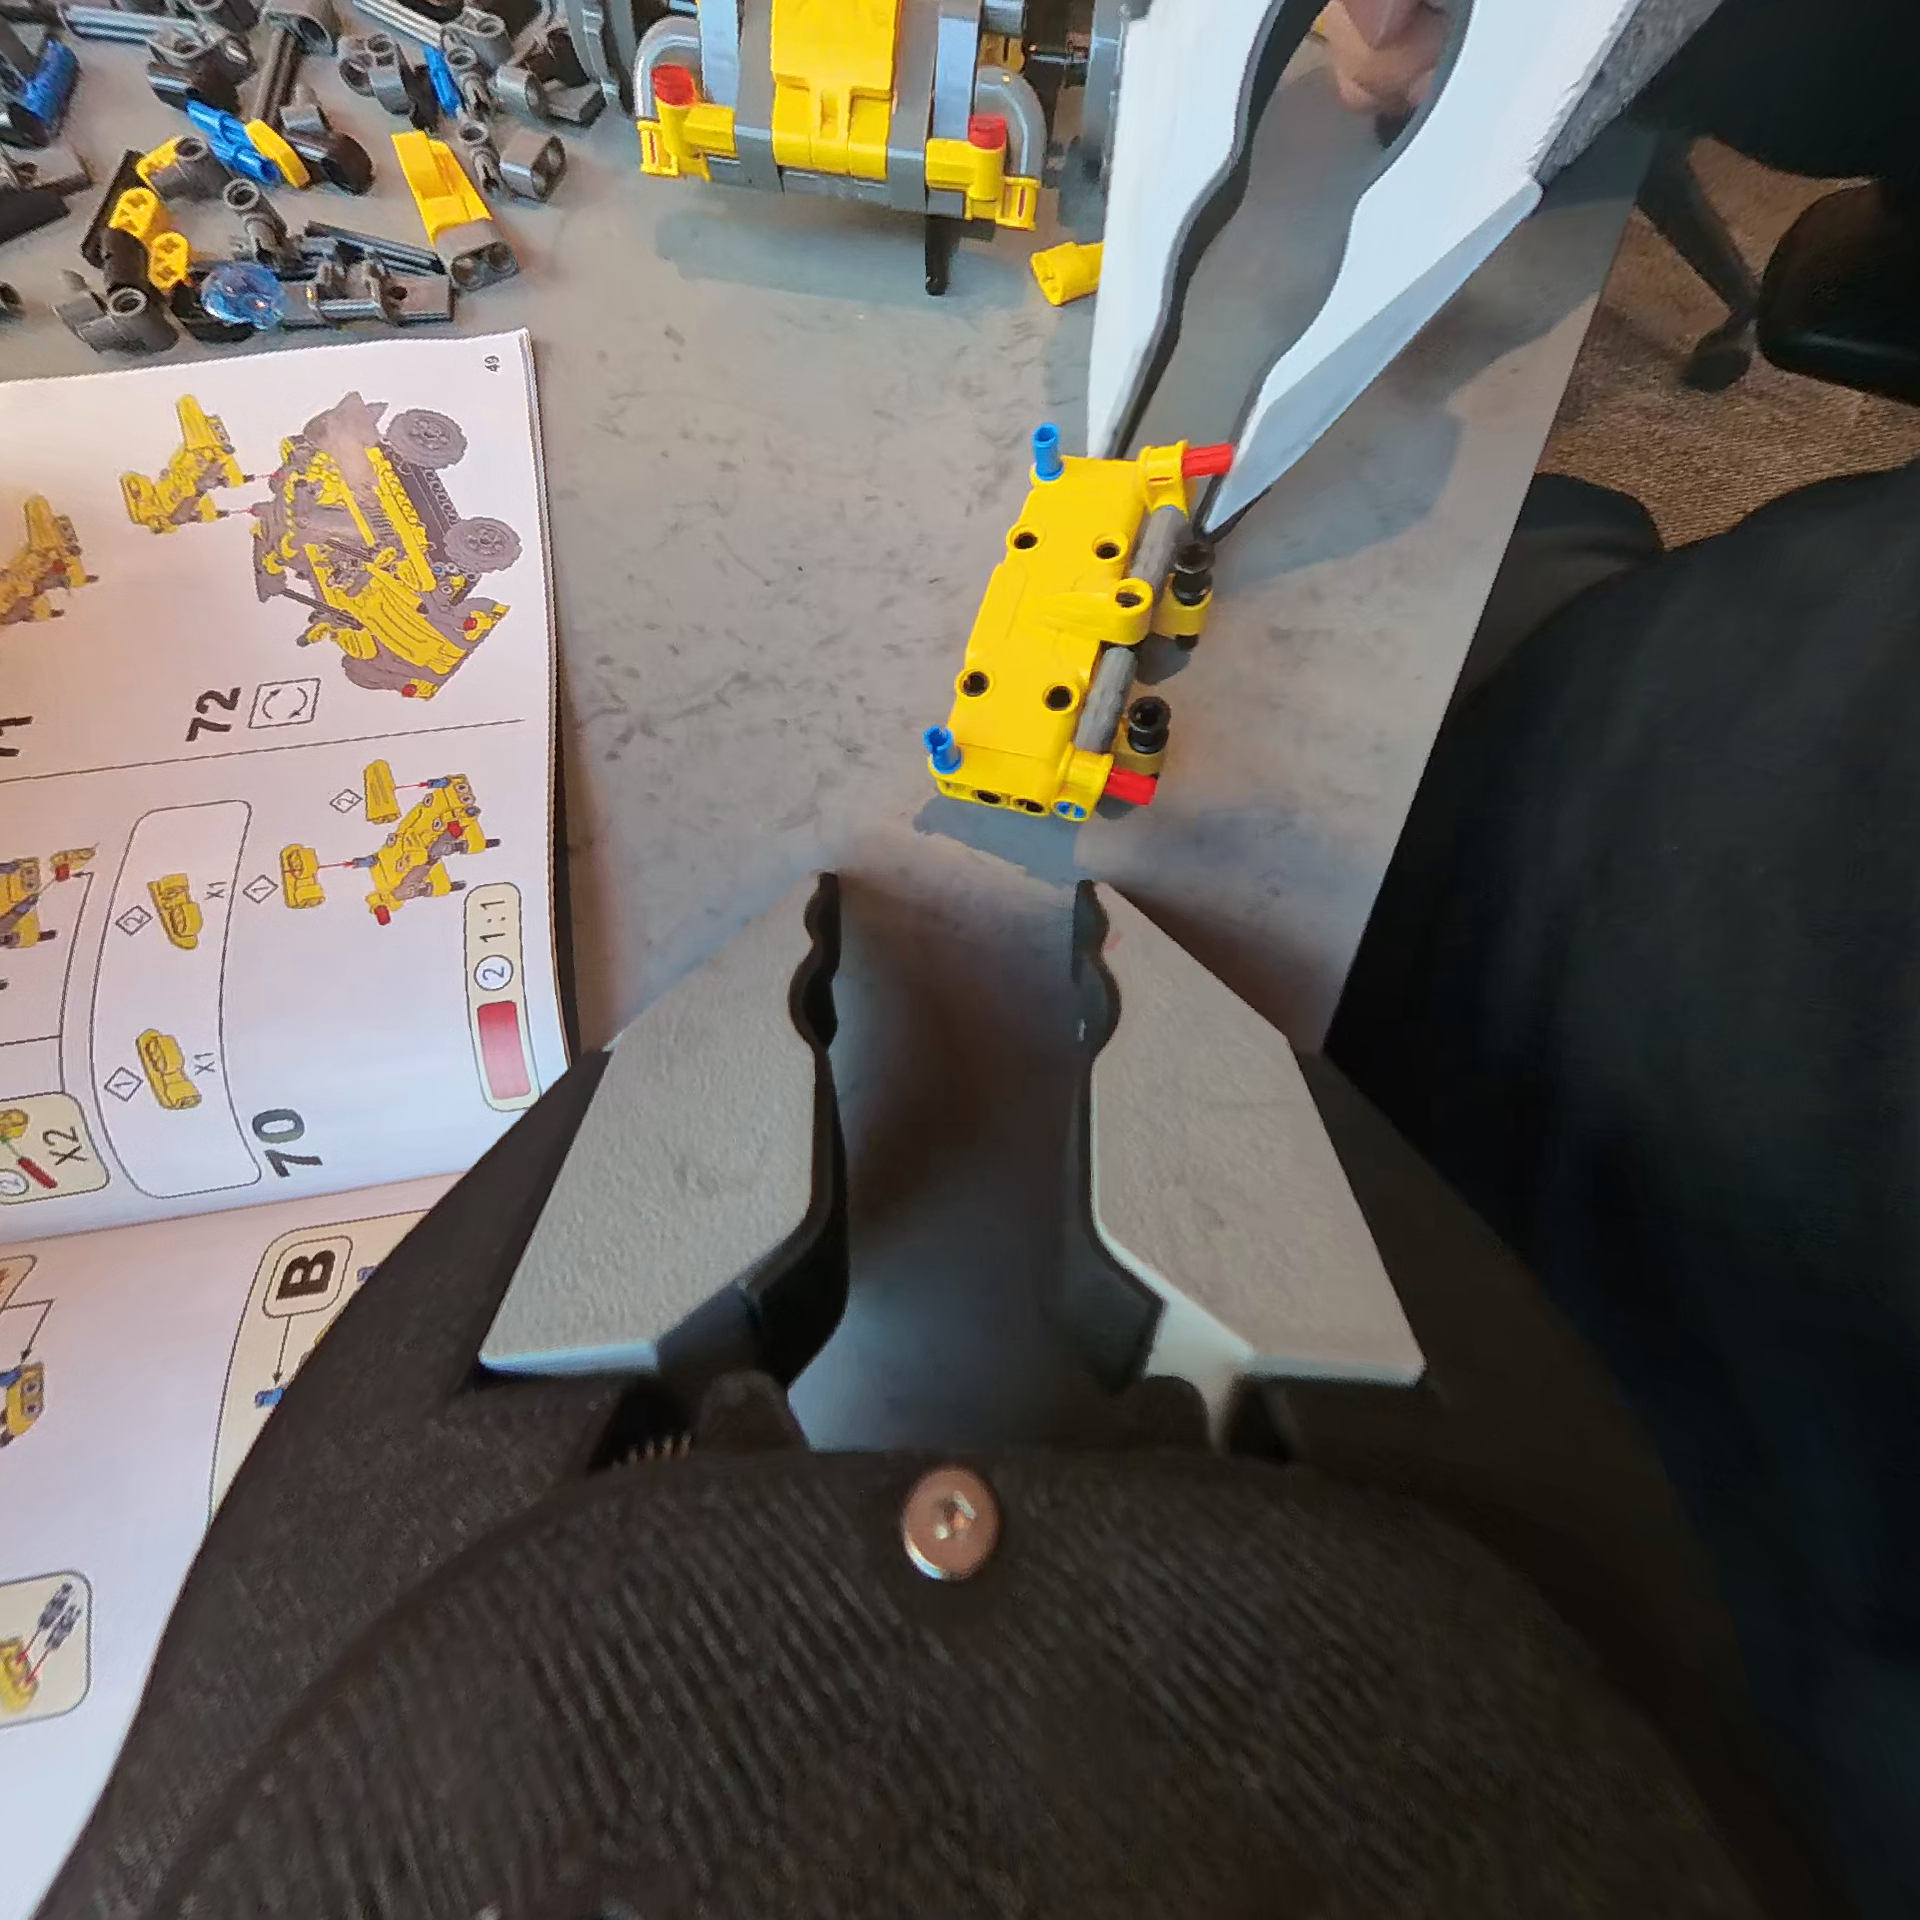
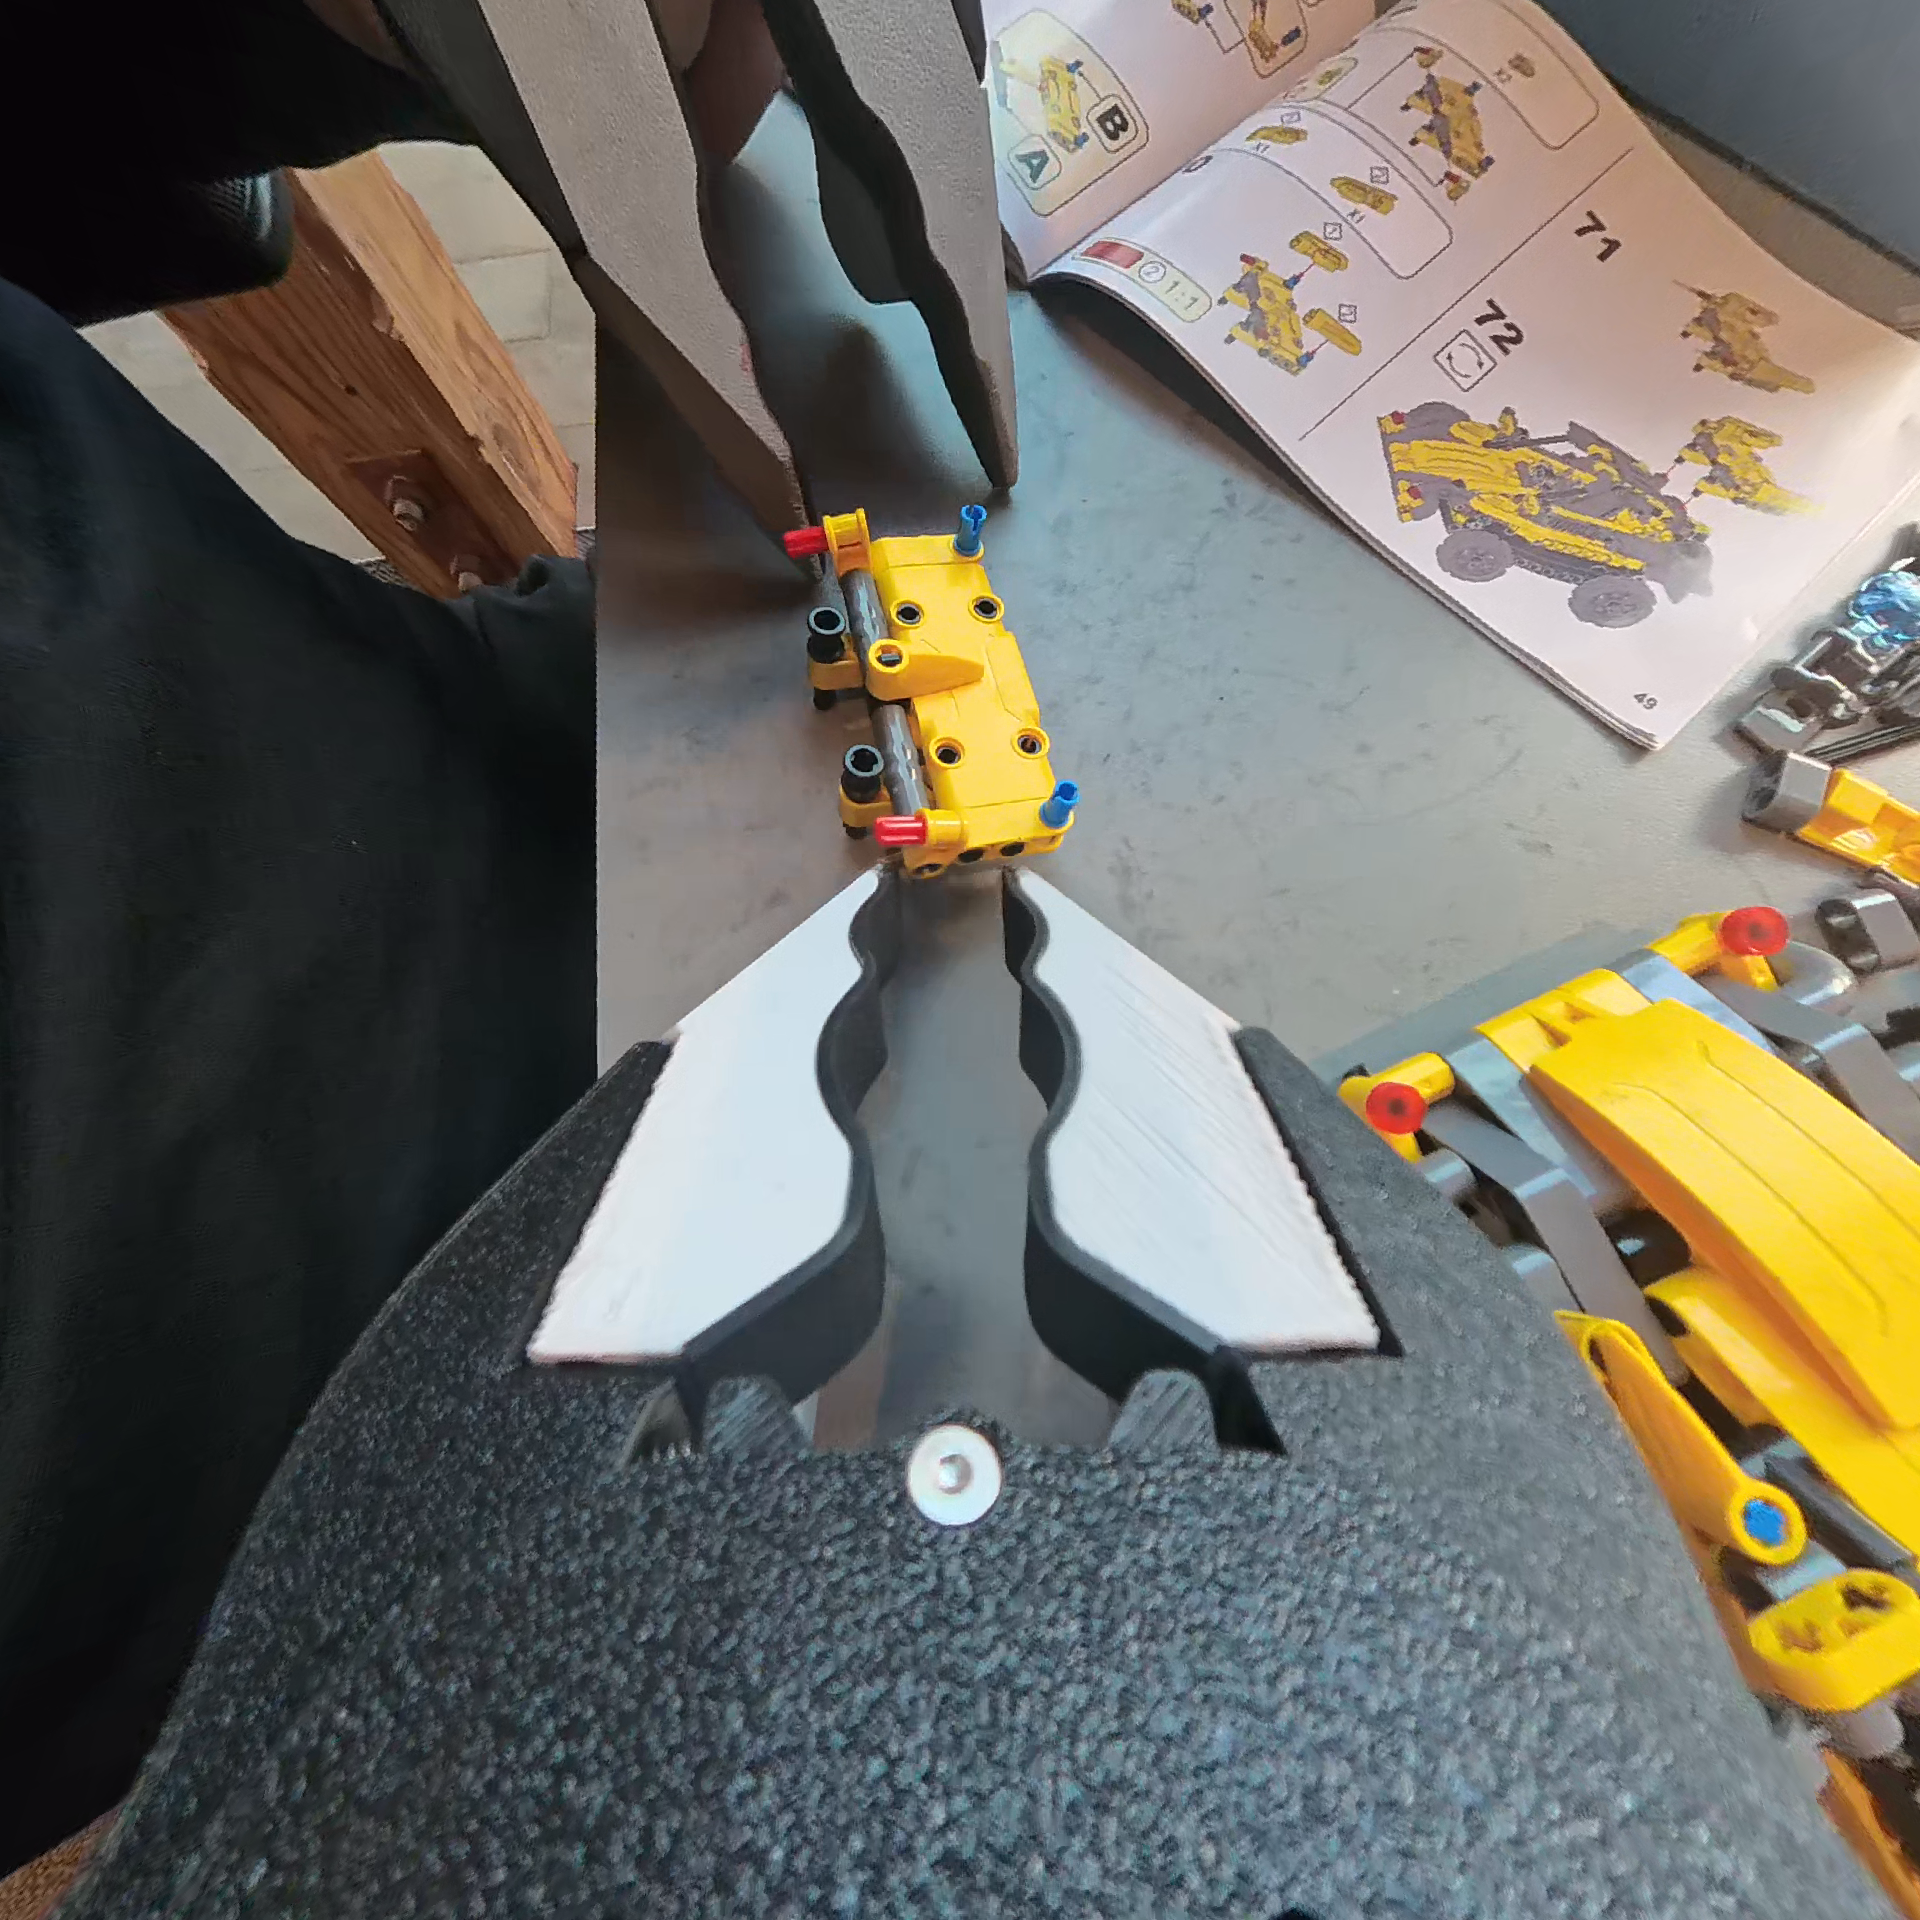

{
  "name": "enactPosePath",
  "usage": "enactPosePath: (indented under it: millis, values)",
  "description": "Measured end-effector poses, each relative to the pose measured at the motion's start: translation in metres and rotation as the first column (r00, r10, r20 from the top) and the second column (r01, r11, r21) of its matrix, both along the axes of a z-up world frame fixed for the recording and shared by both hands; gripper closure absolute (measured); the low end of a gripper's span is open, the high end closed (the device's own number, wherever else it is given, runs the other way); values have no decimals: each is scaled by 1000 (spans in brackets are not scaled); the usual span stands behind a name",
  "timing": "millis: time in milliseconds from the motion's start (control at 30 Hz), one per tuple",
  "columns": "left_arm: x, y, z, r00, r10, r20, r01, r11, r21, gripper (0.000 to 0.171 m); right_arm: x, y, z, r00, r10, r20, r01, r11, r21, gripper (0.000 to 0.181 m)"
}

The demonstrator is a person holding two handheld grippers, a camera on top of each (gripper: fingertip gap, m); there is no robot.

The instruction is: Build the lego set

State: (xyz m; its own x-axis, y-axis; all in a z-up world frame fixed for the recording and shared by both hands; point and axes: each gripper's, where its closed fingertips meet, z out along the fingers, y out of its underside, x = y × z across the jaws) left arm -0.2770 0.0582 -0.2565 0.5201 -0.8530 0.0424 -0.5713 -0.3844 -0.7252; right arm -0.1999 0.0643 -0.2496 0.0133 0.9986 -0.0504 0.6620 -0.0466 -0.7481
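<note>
A small yellow brick sub-assembly with a grey axle, red, blue and black pins lies on the grey table near its edge. My left gripper, with grey fingers, is open and empty, its tips just short of the assembly's near end. My right gripper, with white fingers, comes from the opposite side, one tip beside a red pin. In the right wrist view my right gripper is open, tips at the assembly. The left gripper stands at its far end.
An open instruction booklet lies left of the assembly; it also shows in the right wrist view. Loose grey, black, blue and yellow parts and a large yellow-grey vehicle model sit behind. The table edge, a person's dark clothing and a wooden post are close. One gripper's finger ends stand about 9 cm off the other's.
</note>
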Motion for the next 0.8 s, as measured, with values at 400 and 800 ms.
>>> enactPosePath:
  millis: [400,800]
  values:
    - [8,-1,3,999,-31,23,31,1000,-3,122,-6,1,23,993,-7,-121,6,1000,-4,155]
    - [12,-3,1,998,-55,3,55,998,16,123,-7,0,20,995,-7,-103,9,1000,18,154]
